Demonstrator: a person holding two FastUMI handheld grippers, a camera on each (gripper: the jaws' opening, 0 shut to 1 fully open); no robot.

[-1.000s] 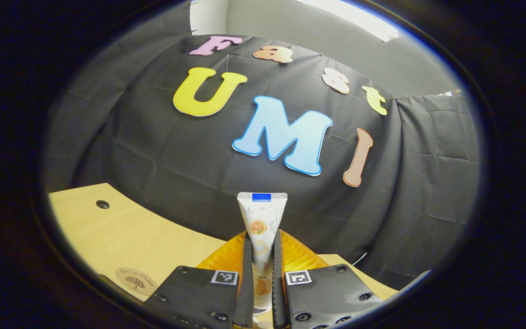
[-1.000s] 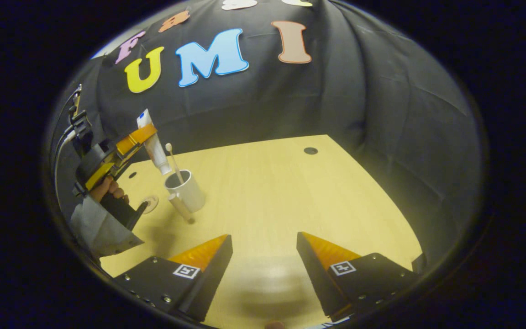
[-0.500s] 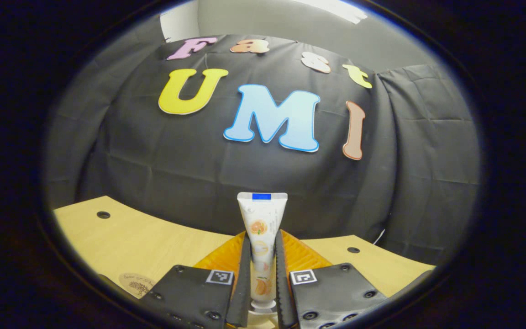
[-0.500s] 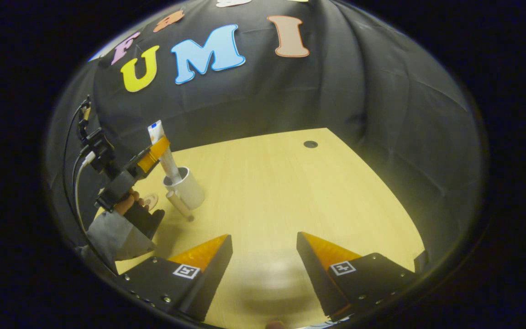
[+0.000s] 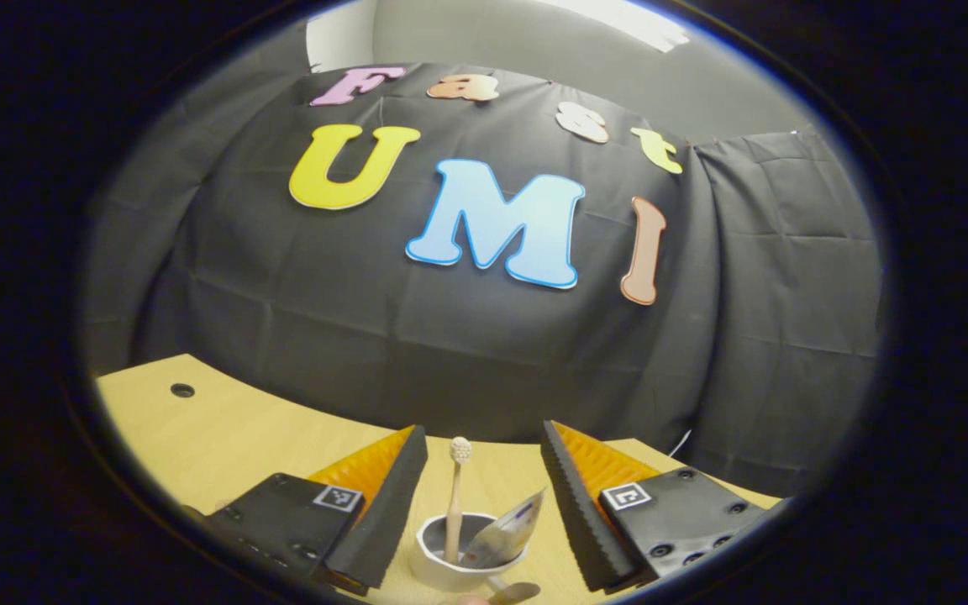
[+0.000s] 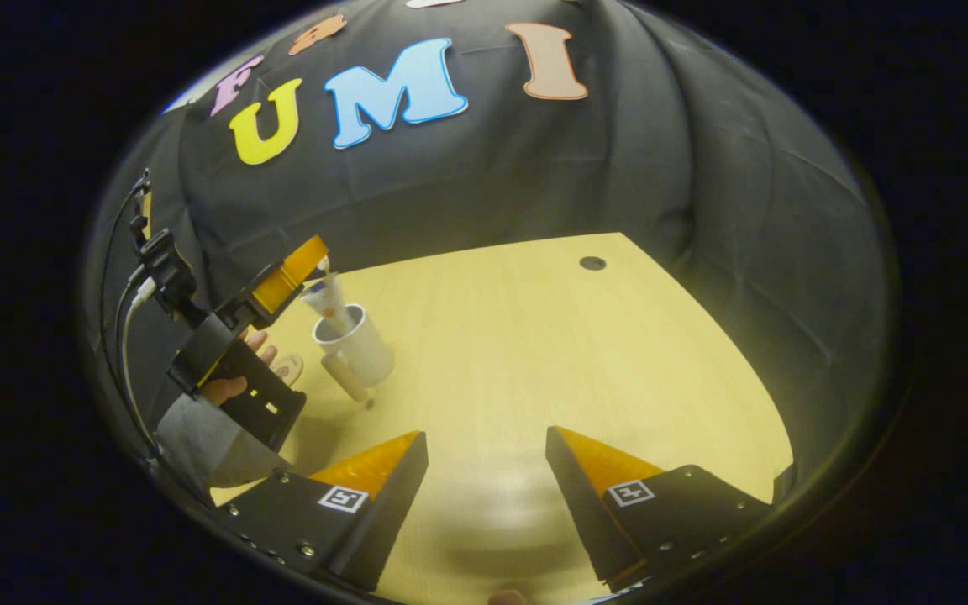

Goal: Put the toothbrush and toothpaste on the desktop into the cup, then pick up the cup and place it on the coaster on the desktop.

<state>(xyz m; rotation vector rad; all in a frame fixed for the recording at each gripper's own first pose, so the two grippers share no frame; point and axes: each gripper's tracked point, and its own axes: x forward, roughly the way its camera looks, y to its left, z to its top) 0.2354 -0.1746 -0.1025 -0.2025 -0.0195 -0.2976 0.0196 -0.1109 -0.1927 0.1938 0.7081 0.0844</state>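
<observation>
In the left gripper view, the left gripper (image 5: 484, 496) hangs with fingers spread just above the white cup (image 5: 460, 561), where the toothbrush (image 5: 455, 500) stands and the toothpaste tube (image 5: 507, 531) leans on the rim; loading looks done, so the next move calls for gripping the cup, whose base is cut off. In the right gripper view, the right gripper (image 6: 484, 470) idles spread over bare desktop (image 6: 551, 353), well apart from the cup; the coaster (image 6: 289, 366) sits just beside it, partly hidden behind the hand (image 6: 236, 370).
</observation>
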